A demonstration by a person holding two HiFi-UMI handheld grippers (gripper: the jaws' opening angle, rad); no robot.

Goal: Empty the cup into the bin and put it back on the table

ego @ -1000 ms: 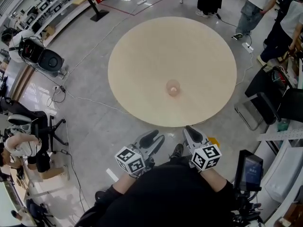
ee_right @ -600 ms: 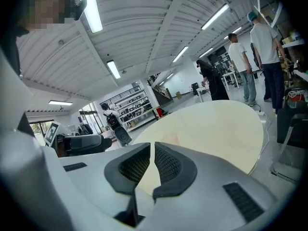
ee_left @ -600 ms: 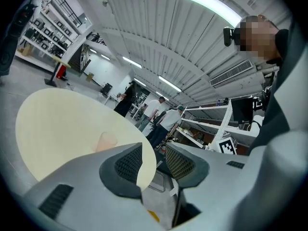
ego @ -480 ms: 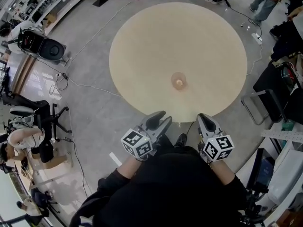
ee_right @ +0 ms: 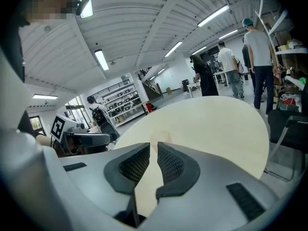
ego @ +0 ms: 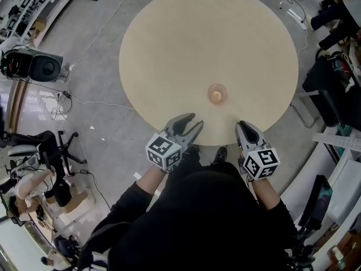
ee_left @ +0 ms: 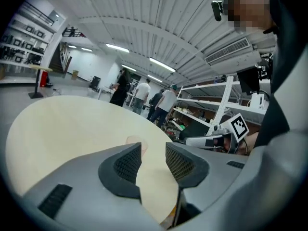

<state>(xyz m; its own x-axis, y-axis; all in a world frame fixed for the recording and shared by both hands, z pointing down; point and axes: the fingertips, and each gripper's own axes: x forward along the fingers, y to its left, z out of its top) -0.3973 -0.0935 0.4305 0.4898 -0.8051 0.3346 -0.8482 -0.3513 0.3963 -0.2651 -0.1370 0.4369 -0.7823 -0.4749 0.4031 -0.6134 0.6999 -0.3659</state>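
Standing ahead of parted left hand-held gripper (ego: 192, 123), closed right hand-held gripper (ego: 245, 127): cup (ego: 217, 93), untouched.

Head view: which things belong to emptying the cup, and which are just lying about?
For the job:
- cup, standing on the round table
- left gripper, open and empty
- right gripper, shut and empty
- no bin that I can pick out

Lying about:
- office chair
- cables on the floor
- black round machine

Large workshop or lab hall, probably robotics.
Past the fingers (ee_left: 126, 163) of the left gripper (ee_left: 153, 150): metal racks (ee_left: 221, 107) to their right, strip lights (ee_left: 161, 64) above on a ribbed ceiling (ee_left: 144, 37), people (ee_left: 166, 100) standing beyond a round table (ee_left: 57, 129).
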